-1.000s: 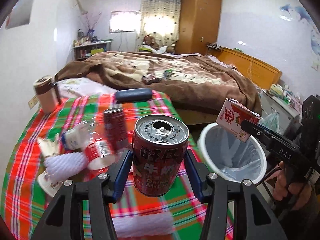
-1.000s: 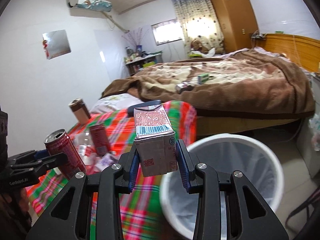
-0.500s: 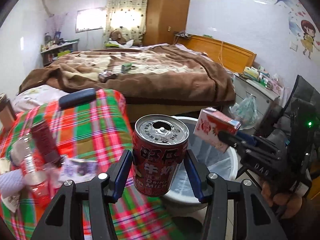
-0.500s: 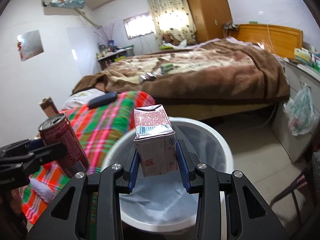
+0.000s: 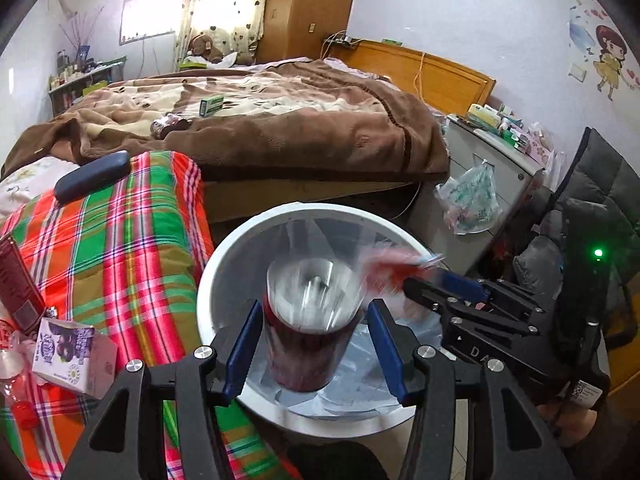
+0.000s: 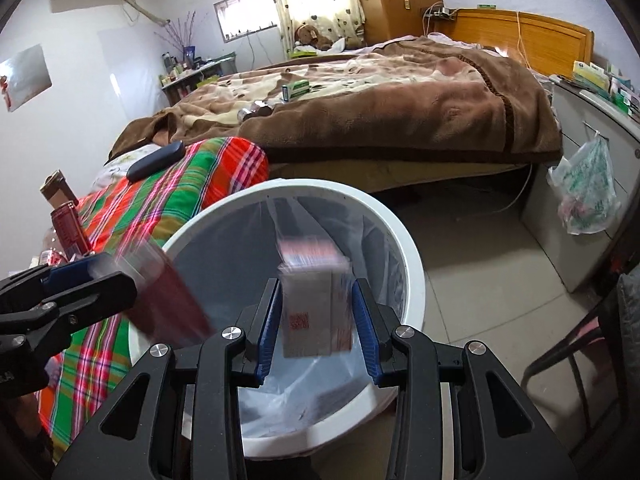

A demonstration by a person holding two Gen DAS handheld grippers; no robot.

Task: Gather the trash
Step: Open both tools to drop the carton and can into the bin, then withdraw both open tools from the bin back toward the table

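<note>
Pretty bright room, daylight blowing out the curtained window [image 5: 224, 4] at the back. Heavy fisheye bending and black corners. Red can [image 5: 308, 328] and carton [image 6: 316, 312] are motion-smeared; the bed [image 6: 400, 92] stays sharp.

Red can [image 5: 308, 320] between the left claw [image 5: 312, 344] pads is smearing with motion blur; label unreadable. Carton [image 6: 316, 312] in the right claw [image 6: 316, 328] is blurring too, print illegible. Whether either pad is touching is not showing. Second can [image 5: 16, 280] is being cut by the frame edge.
</note>
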